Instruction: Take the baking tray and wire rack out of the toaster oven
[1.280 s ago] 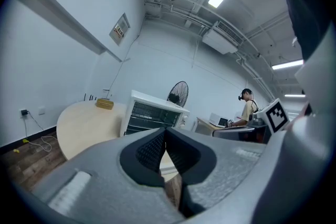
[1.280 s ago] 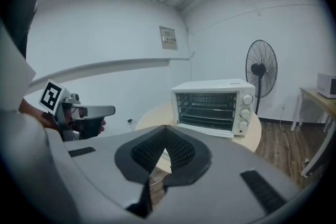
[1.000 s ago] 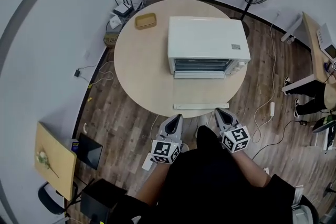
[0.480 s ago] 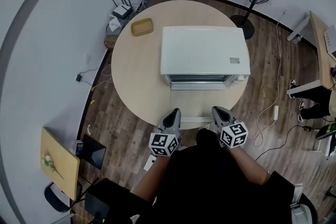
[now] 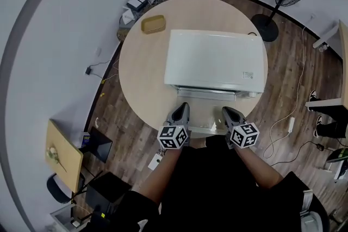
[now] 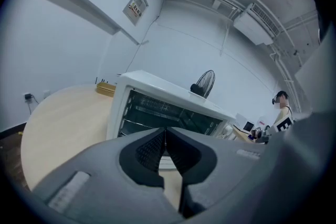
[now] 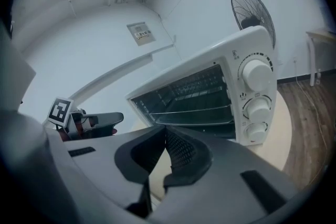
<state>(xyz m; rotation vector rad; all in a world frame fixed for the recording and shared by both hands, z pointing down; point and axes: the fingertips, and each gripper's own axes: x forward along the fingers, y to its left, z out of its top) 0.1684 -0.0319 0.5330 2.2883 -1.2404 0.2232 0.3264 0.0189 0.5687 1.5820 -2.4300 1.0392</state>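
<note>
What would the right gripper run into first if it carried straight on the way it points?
Probably the toaster oven: the shut right gripper aims at the lower part of its front, though depth is unclear.

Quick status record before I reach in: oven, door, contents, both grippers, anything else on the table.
Toaster oven: white, on the round table, front facing the person
Door: appears folded down, open
Contents: wire shelves inside; unclear which is rack and which is tray
Left gripper: shut, empty, in front of the oven opening
Right gripper: shut, empty, in front of the opening, toward the knobs
Also on table: tan dish, beyond the oven's far left corner
</note>
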